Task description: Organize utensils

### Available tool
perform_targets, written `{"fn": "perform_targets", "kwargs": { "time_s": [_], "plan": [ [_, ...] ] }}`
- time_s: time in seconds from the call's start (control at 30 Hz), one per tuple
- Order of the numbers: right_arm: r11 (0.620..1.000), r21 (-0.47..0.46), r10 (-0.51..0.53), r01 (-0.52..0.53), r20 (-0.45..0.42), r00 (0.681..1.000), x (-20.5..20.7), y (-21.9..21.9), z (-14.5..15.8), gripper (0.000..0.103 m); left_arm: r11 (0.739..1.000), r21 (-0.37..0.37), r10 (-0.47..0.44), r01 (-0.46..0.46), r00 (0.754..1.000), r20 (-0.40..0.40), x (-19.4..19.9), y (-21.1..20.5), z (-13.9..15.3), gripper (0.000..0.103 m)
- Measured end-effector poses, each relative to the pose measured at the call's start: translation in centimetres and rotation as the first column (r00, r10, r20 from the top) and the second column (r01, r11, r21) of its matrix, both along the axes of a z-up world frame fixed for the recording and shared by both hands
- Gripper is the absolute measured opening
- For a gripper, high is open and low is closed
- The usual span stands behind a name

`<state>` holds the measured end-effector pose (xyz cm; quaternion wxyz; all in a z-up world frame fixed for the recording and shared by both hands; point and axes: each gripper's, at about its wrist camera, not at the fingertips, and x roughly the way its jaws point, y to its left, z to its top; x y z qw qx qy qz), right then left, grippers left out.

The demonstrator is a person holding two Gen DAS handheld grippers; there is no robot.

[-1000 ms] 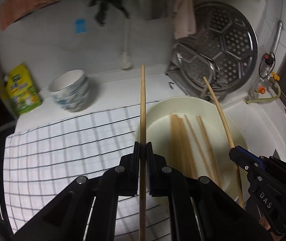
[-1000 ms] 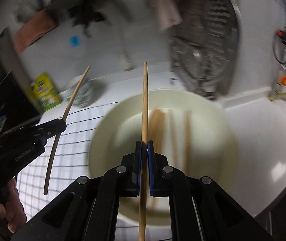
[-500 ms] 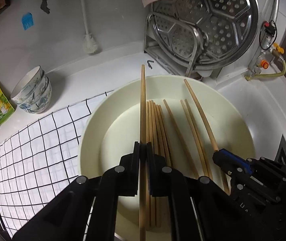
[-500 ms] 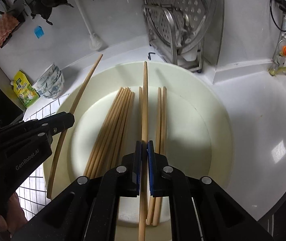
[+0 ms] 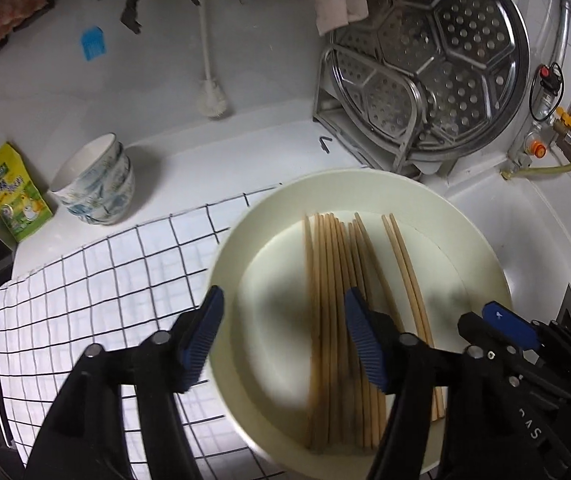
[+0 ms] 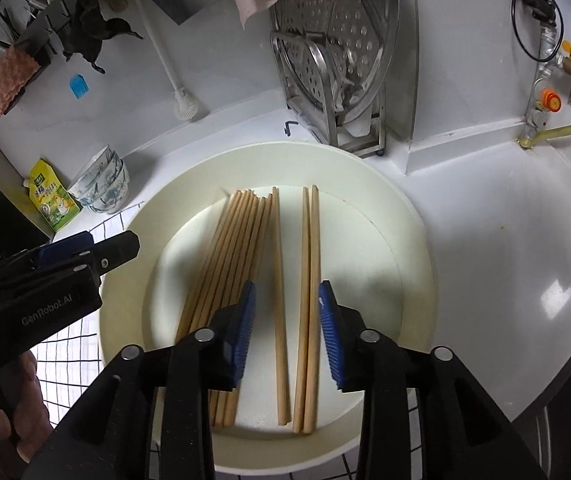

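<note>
Holding chopsticks (image 6: 245, 264): cream basin (image 6: 401, 240) | perhaps thirteen | stacked bowls (image 5: 97, 184) apart

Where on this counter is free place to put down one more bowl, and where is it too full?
Free: the white counter right of the cream basin, and the checked cloth between basin and stacked bowls. Crowded: the basin floor, where chopsticks lie, and behind it, by the steamer rack.

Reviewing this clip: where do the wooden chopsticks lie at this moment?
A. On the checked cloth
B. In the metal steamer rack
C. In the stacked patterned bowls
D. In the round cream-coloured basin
D: the wooden chopsticks all lie flat on the bottom of the round cream-coloured basin, under the open right tool, whose jaws have just been opening with nothing gripped.
</note>
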<state>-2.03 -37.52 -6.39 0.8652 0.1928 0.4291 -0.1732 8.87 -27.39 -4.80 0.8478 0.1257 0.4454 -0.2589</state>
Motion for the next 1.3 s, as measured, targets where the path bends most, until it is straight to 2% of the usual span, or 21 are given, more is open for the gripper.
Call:
{"fn": "perform_targets", "kwargs": {
  "time_s": [0.37,0.63,0.9,1.07,1.3],
  "plan": [
    [1.000,-0.028,-0.005,0.006,0.036,0.999,-1.2,2.0,2.0,0.033,1.000,-0.011,-0.014,0.014,0.999,0.032,-1.2,1.6,2.0,0.066],
    [0.999,-0.043,-0.009,0.011,0.041,0.999,-2.0,3.0,2.9,0.038,1.000,-0.024,-0.013,0.014,0.999,0.048,-2.1,2.4,3.0,0.067],
    [0.998,-0.050,-0.029,0.031,0.043,0.999,-2.7,3.6,3.2,0.041,1.000,-0.017,-0.014,0.015,0.998,0.058,-2.6,3.0,3.4,0.076],
    [0.998,-0.048,-0.037,0.039,0.049,0.998,-3.1,3.9,3.4,0.050,1.000,-0.013,-0.007,0.008,0.998,0.061,-2.7,3.4,3.4,0.089],
    [0.997,-0.060,-0.043,0.045,0.040,0.998,-3.1,4.0,3.4,0.054,1.000,-0.009,0.006,-0.006,0.998,0.061,-2.7,3.9,3.4,0.094]
  ]
}}
